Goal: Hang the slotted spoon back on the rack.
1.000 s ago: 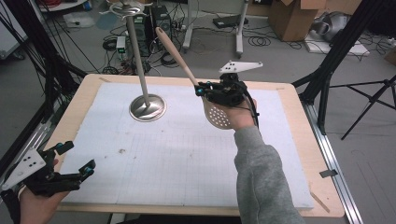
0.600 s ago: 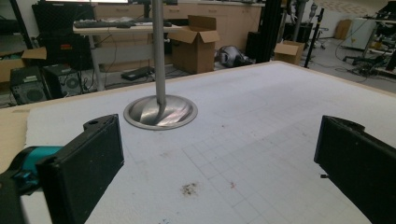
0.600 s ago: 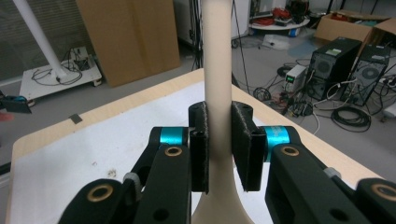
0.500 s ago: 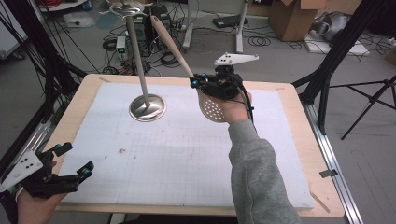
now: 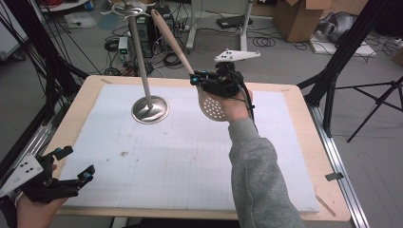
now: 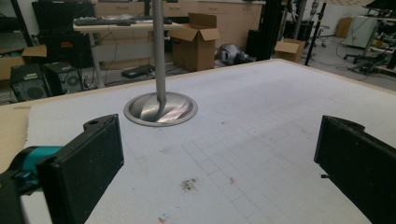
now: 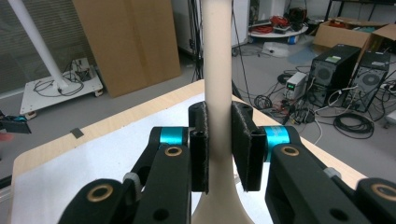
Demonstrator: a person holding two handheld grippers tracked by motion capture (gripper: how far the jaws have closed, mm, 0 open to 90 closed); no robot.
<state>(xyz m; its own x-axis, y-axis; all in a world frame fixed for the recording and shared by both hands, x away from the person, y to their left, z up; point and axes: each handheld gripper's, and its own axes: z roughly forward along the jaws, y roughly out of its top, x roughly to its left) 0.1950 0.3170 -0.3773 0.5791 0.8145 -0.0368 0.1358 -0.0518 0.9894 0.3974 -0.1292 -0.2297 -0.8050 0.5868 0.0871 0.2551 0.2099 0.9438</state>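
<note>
A beige slotted spoon [image 5: 211, 105] is held up above the back of the table, its handle slanting up to the left toward the top of a metal stand. My right gripper [image 5: 198, 80] is shut on the handle just above the perforated bowl. In the right gripper view the two black pads [image 7: 198, 149] squeeze the spoon's pale handle [image 7: 218, 70]. The stand [image 5: 150, 109] has a round steel base, a thin pole and a holder at the top. My left gripper [image 5: 76, 164] hangs open over the table's near left corner, nothing between its fingers [image 6: 88, 158]; the stand's base [image 6: 160, 108] lies ahead.
The white gridded mat [image 5: 190, 156] covers a wooden table [image 5: 309, 142]. Black frame posts stand at the left and right. Cables, computers and cardboard boxes crowd the floor behind. A small dark smudge [image 5: 124, 153] marks the mat.
My right gripper has carried the spoon a little up and leftward, so the handle's tip now sits nearer the stand's top. The left gripper has stayed put.
</note>
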